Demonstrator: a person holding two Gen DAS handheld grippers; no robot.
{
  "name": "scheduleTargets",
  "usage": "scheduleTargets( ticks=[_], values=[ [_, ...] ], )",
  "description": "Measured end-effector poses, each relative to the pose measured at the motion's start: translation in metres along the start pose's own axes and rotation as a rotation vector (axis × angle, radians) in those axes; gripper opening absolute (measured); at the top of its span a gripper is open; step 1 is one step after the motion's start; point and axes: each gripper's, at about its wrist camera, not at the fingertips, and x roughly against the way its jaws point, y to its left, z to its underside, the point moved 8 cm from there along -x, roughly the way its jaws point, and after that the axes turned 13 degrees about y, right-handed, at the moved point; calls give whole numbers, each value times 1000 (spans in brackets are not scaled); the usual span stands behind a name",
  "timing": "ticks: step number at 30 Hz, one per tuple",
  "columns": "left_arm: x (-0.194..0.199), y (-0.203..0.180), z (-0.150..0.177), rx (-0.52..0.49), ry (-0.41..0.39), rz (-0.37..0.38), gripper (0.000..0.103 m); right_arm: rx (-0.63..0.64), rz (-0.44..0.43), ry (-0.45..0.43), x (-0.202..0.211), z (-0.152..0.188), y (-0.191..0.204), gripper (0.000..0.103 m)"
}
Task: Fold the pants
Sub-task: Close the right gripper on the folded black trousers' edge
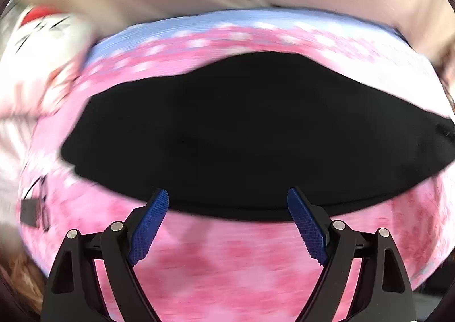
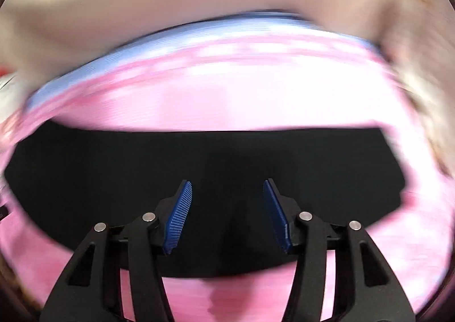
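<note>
Black pants [image 1: 241, 134] lie flat on the pink bed [image 1: 227, 265]. Both the left gripper [image 1: 227, 202] and right gripper [image 2: 227, 194] hover wide, empty; blur suggests a hasty, single-layer pinch could skew the fold.

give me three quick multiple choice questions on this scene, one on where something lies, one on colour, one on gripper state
1. Where do the black pants lie?
A. on the pink patterned cover
B. inside a basket
C. hanging from a rail

2. What colour are the pads of the right gripper?
A. red
B. blue
C. green

3. How is the left gripper?
A. shut on the pants
B. shut on nothing
C. open, holding nothing

Answers:
1 A, pink cover shows around the dark fabric in both views.
2 B, both ribbed pads are blue.
3 C, its fingers stand wide apart over the pants' near edge with nothing between them.
</note>
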Motion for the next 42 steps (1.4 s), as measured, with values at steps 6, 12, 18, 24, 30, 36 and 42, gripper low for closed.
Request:
scheduleTargets(
  ticks=[6,12,18,24,30,36,42],
  values=[
    [-3,-120,-15,-128,22,56,83,-3,-81,82,-43,-9,-111,43],
    [-1,-182,-25,-185,26,33,83,153,-74,28,-37,-37,-111,7],
    [1,-220,-35,-203,20,19,83,191,-79,46,-55,-48,-127,16],
    [7,-228,-37,-200,10,16,83,-66,-258,44,-24,-31,-149,39],
    [-3,-215,-36,-160,24,-30,83,-113,-237,54,-22,3,-144,39],
    [-34,-204,-26,-150,101,-64,83,27,-156,69,-37,0,-128,12],
    [-31,-225,-28,-193,64,-38,83,70,-61,58,-51,-4,-140,16]
  ],
)
